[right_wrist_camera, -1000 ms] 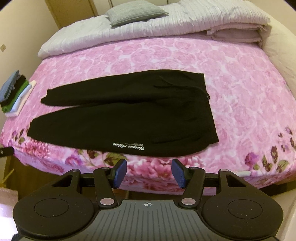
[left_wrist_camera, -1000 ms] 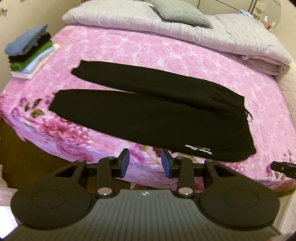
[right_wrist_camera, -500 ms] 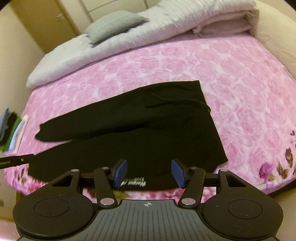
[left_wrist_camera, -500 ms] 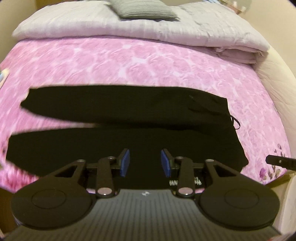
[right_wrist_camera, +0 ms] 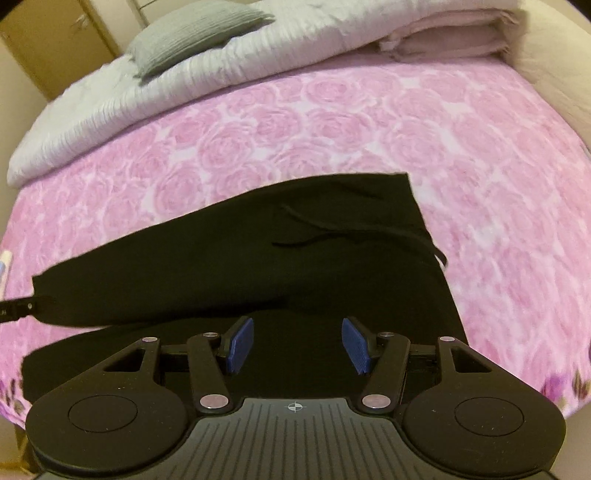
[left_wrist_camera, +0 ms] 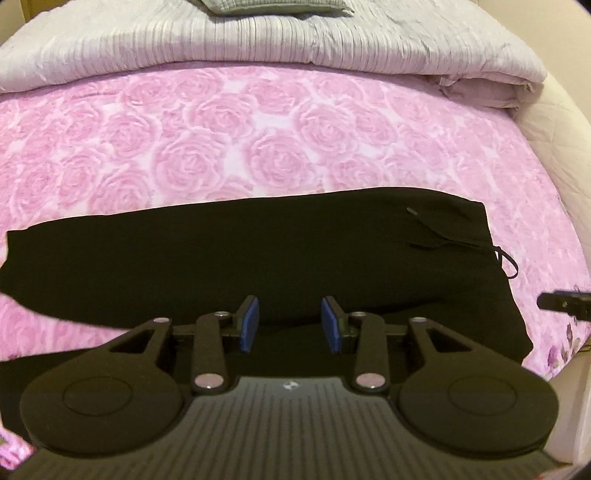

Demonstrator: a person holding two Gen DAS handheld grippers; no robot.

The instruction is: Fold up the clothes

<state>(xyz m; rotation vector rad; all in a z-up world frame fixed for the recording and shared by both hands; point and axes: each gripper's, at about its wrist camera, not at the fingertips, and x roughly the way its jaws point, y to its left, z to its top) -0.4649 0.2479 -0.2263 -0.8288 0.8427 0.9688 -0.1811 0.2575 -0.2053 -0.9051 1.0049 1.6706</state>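
- Left gripper [left_wrist_camera: 290,325], black with blue pads, hangs with its jaws apart and empty over the near leg of the black trousers [left_wrist_camera: 258,251].
- Right gripper [right_wrist_camera: 297,345] is likewise spread wide, holding nothing, above the same garment.
- Black trousers lie flat on the pink rose-patterned bedspread [left_wrist_camera: 221,133], waistband to the right, drawstring [right_wrist_camera: 317,236] loose.
- Folded grey quilt [left_wrist_camera: 258,37] and grey pillow [right_wrist_camera: 195,29] sit at the far end.

Trousers [left_wrist_camera: 258,258]: matt black cloth, ahead of the pads. Bedsheet [left_wrist_camera: 258,147]: pink rose-print fabric. Quilt [left_wrist_camera: 258,40] beyond: ribbed grey textile. Left gripper [left_wrist_camera: 290,325]: matt black plastic.
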